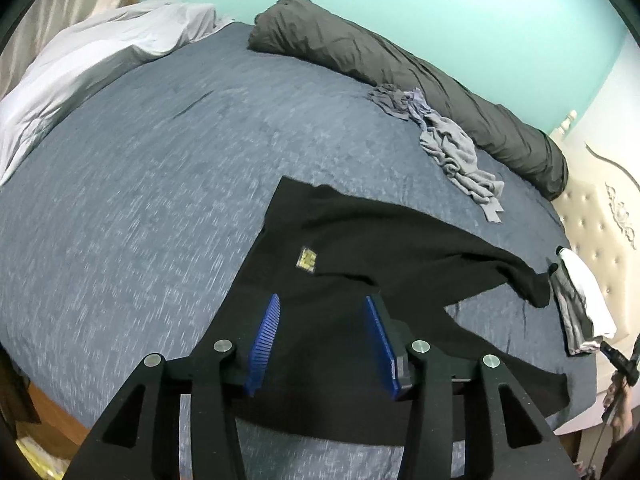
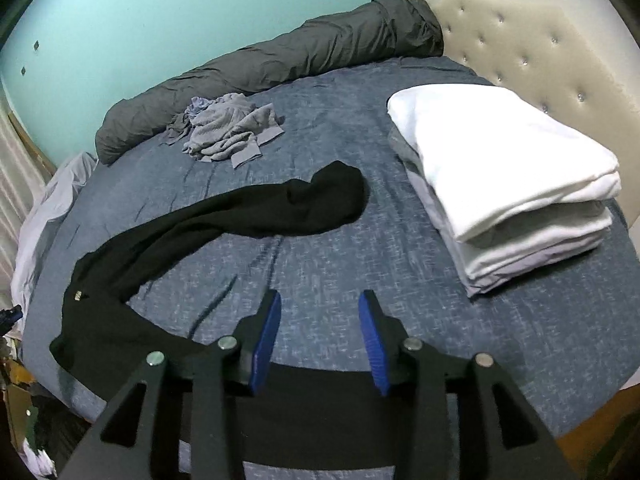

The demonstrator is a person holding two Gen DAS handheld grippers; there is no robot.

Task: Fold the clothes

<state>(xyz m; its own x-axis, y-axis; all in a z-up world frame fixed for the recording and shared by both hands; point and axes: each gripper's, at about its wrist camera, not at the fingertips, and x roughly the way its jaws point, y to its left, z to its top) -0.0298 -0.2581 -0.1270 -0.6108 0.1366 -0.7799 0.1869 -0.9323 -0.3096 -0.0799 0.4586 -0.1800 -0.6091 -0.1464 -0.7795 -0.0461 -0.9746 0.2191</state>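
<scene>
A black garment (image 1: 360, 240) with a small yellow label (image 1: 307, 259) lies spread on the blue bedspread (image 1: 140, 200). One long part of it is bunched toward the headboard. My left gripper (image 1: 322, 300) hovers open over its near part, nothing between the blue pads. In the right wrist view the black garment (image 2: 224, 216) stretches from the lower left toward the middle, and my right gripper (image 2: 320, 296) is open above bare bedspread (image 2: 400, 240) near the garment's lower edge. A crumpled grey garment (image 1: 456, 148) (image 2: 232, 128) lies farther back.
A stack of folded white and grey clothes (image 2: 508, 176) (image 1: 580, 300) sits by the padded headboard (image 2: 520, 36). A dark grey rolled duvet (image 1: 400, 68) (image 2: 260, 64) runs along the teal wall. A pale sheet (image 1: 80, 68) lies bunched at the far bed edge.
</scene>
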